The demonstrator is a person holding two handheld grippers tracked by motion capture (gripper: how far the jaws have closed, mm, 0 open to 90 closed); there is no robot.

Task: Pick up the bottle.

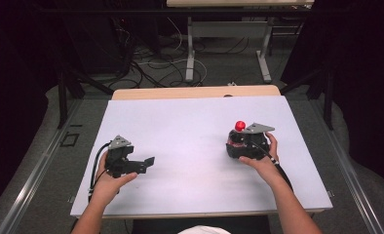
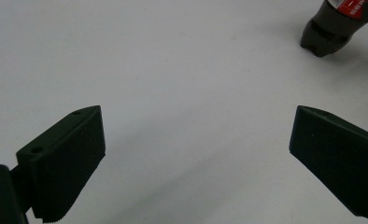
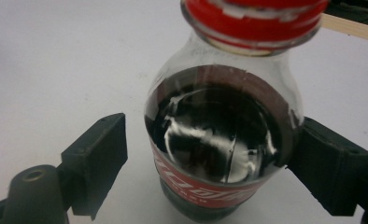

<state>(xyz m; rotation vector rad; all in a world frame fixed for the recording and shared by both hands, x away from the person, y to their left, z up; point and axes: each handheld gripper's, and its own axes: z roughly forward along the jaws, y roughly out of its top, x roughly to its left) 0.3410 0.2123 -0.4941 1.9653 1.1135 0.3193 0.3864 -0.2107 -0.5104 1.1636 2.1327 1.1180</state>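
Observation:
A small cola bottle [image 3: 219,140] with a red cap [image 1: 240,126] and red label stands upright on the white tabletop [image 1: 190,126], right of centre. My right gripper [image 1: 240,142] reaches around it from the near side. In the right gripper view the bottle stands between the jaws of that gripper [image 3: 215,140]: the right pad lies at the bottle's side, while a gap shows at the left pad. My left gripper [image 1: 145,164] rests low at the table's left, its jaws [image 2: 196,140] wide apart with bare table between them. The bottle's base [image 2: 324,32] shows far off.
A wooden edge [image 1: 195,91] runs along the far side of the white top. Beyond it stand a second table's legs [image 1: 190,53] and loose cables [image 1: 151,66] on the floor. Dark frame posts [image 1: 62,97] flank both sides.

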